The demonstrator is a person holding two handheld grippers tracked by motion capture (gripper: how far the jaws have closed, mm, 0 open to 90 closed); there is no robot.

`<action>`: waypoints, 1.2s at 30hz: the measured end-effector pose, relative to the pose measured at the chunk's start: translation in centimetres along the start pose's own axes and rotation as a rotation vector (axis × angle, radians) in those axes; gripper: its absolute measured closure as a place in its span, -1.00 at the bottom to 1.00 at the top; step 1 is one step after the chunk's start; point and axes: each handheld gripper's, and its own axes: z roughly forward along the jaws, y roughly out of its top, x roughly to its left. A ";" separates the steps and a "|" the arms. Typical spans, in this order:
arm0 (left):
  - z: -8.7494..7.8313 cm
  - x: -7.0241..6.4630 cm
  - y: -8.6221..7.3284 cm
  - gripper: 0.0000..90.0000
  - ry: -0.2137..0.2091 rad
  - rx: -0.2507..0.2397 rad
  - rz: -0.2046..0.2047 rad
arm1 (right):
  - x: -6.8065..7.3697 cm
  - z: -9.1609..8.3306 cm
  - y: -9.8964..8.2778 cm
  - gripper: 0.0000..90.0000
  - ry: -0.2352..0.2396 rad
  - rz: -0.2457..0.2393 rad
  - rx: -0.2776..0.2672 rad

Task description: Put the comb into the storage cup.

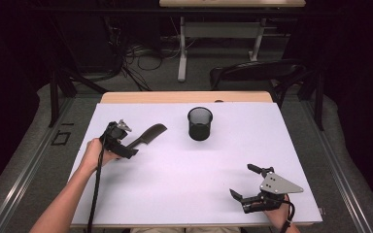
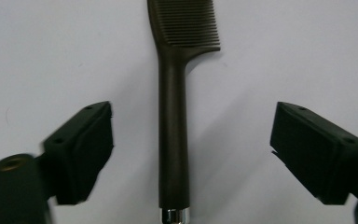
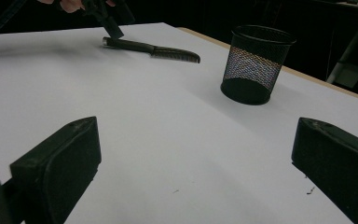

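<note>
Dark brown plastic comb [image 1: 147,135] lies flat on the white desk [image 1: 184,170], left of centre in the high view. Its handle sits between the parted jaws of the left gripper [image 2: 191,154], untouched. Right gripper [image 1: 247,182] rests released at lower right. Black mesh cup [image 1: 200,123] stands upper centre. Closing off-centre could skid the thin handle away. No readable writing.
</note>
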 end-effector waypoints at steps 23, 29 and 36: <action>2.1 1.2 3.0 0.11 -0.010 0.233 -0.015 | 0.0 -0.1 0.0 -0.98 0.002 0.001 0.000; 2.7 1.1 3.6 0.27 -0.032 0.265 -0.013 | 0.0 0.0 0.0 -0.98 0.005 0.001 0.004; 3.4 1.4 3.6 0.42 -0.038 0.295 -0.004 | 0.0 0.0 -0.1 -0.98 0.004 0.002 0.003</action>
